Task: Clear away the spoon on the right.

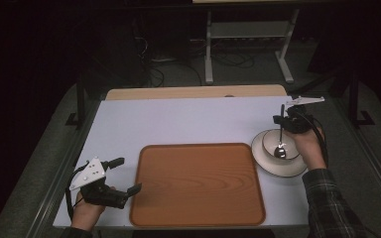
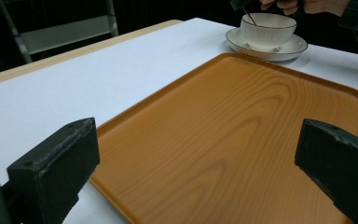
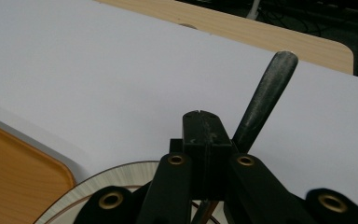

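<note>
Now the right gripper [image 1: 284,120], at the right of the high view, pinches a spoon [image 1: 281,144] that stands nearly straight up, its scoop down in the bowl [image 1: 280,145] on a plate [image 1: 279,159]. Lower left, the left gripper [image 1: 124,176] waits spread wide beside the tray [image 1: 197,184].

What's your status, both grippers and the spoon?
Right gripper shut on spoon, its tip down in the bowl on the plate. Left gripper open, empty, at the tray's left edge. Tray bare, nothing in the way.
</note>
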Motion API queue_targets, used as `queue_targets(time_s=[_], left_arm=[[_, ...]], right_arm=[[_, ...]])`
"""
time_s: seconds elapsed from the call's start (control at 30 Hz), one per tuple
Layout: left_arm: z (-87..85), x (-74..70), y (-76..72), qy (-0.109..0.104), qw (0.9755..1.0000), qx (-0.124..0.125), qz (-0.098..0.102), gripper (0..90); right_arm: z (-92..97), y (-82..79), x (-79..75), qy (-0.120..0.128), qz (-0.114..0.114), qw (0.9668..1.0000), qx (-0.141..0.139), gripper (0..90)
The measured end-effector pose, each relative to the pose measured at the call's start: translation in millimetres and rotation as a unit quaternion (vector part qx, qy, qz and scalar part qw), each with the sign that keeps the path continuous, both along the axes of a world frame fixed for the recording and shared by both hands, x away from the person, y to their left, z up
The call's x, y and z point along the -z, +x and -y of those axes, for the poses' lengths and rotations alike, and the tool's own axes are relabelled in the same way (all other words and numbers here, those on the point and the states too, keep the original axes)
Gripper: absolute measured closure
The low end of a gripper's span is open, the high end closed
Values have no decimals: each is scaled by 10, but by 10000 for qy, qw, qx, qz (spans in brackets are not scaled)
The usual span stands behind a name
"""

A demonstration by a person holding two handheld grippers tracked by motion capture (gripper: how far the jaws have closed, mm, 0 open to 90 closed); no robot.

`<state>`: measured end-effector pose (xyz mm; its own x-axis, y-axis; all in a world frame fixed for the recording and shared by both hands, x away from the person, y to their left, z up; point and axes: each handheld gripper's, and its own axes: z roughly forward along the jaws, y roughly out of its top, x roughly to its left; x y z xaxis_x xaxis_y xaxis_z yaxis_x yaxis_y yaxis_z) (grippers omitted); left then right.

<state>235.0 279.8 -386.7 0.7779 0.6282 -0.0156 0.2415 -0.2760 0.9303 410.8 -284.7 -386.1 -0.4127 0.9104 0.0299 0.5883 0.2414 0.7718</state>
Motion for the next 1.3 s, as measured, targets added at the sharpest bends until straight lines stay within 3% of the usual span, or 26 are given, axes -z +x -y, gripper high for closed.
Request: queue_targets(time_s=[0.73,1.3], left_arm=[[-9,-6,-9,0,10000,-3,16,0],[-14,-8,-10,-25,10000,-14,22,0]], right_arm=[[224,-146,-19,-75,46,9995,293,895],[375,-346,-37,-139,29,9991,406,895]])
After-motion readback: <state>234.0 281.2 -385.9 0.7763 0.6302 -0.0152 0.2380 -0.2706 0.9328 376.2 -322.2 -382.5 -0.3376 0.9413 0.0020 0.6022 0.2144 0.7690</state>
